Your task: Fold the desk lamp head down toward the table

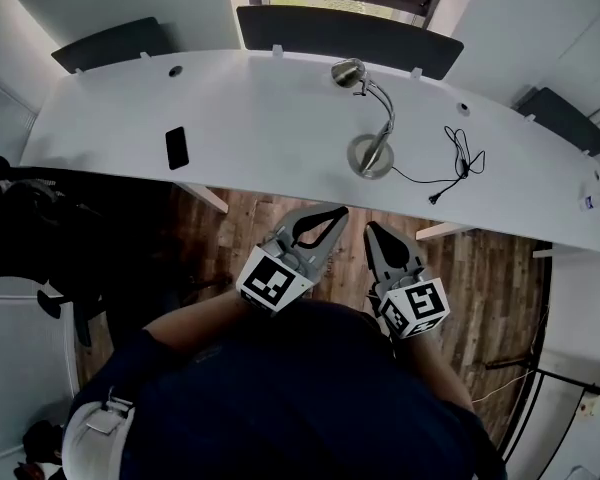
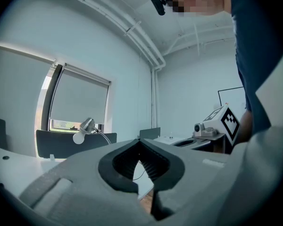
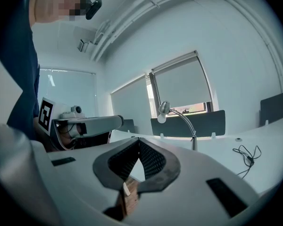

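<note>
A silver desk lamp stands on the white desk point(image 1: 260, 118), its round base point(image 1: 370, 156) near the front edge. The curved neck rises to the lamp head point(image 1: 348, 72), which is up and toward the back. Both grippers hover over the floor in front of the desk, short of the lamp and apart from it. My left gripper point(image 1: 338, 211) is shut with nothing in it, and so is my right gripper point(image 1: 371, 228). The left gripper view shows its closed tips point(image 2: 140, 141) below the lamp head point(image 2: 86, 125). The right gripper view shows closed tips point(image 3: 138, 139) and the lamp head point(image 3: 164, 108).
A black phone point(image 1: 176, 148) lies on the desk at the left. A loose black cable point(image 1: 460, 160) runs right from the lamp base. Dark partition panels point(image 1: 340, 33) line the desk's back edge. A black chair point(image 1: 30, 228) stands at the left over the wooden floor.
</note>
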Available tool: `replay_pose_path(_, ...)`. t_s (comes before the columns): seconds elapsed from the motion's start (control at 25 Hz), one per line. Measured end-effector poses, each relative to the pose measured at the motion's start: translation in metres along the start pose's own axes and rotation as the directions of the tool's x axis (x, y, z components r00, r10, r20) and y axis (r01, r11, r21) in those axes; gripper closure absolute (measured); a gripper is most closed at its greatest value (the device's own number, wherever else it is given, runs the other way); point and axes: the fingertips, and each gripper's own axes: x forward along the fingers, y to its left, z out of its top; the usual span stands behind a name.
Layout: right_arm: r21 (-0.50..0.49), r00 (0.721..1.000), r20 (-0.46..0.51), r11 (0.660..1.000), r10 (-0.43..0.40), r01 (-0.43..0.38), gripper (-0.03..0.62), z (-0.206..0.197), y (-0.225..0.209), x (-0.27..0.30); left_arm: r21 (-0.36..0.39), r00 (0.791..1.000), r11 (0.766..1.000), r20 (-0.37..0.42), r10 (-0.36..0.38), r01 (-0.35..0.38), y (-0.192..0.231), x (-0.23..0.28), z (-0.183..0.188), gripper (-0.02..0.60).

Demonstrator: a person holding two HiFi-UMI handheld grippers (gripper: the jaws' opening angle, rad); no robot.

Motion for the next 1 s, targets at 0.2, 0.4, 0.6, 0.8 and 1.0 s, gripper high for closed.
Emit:
replay_pose_path(0.2, 0.008, 1.0, -0.002, 1.0, 0.009, -0.009, 0.583, 0.006, -0.018, 0.014, 0.003, 1.0, 1.0, -0.003, -0.01, 0.01, 0.015, 0.021, 0.003, 0.575)
replay_pose_path(0.4, 0.012, 0.999, -0.025, 0.999, 0.044, -0.043, 0.583, 0.008, -0.05, 0.023, 0.007, 0.999, 0.999, -0.002, 0.052, -0.052, 0.03, 0.049, 0.006, 0.575)
replay_pose_path(0.6, 0.0, 0.995, -0.032, 0.996, 0.093, -0.093, 0.583, 0.015, -0.077, 0.031, 0.014, 0.994, 0.994, -0.012, 0.109, -0.109, 0.036, 0.074, 0.009, 0.575)
replay_pose_path(0.8, -0.016, 0.993, -0.041, 0.993, 0.112, -0.113, 0.583, 0.013, -0.103, 0.044, 0.017, 0.986, 0.987, -0.028, 0.162, -0.162, 0.049, 0.092, 0.003, 0.575)
replay_pose_path(1.0, -0.021, 0.994, -0.044, 0.995, 0.098, -0.099, 0.583, 0.004, -0.134, 0.056, 0.018, 0.977, 0.978, -0.029, 0.21, -0.209, 0.066, 0.106, -0.002, 0.575)
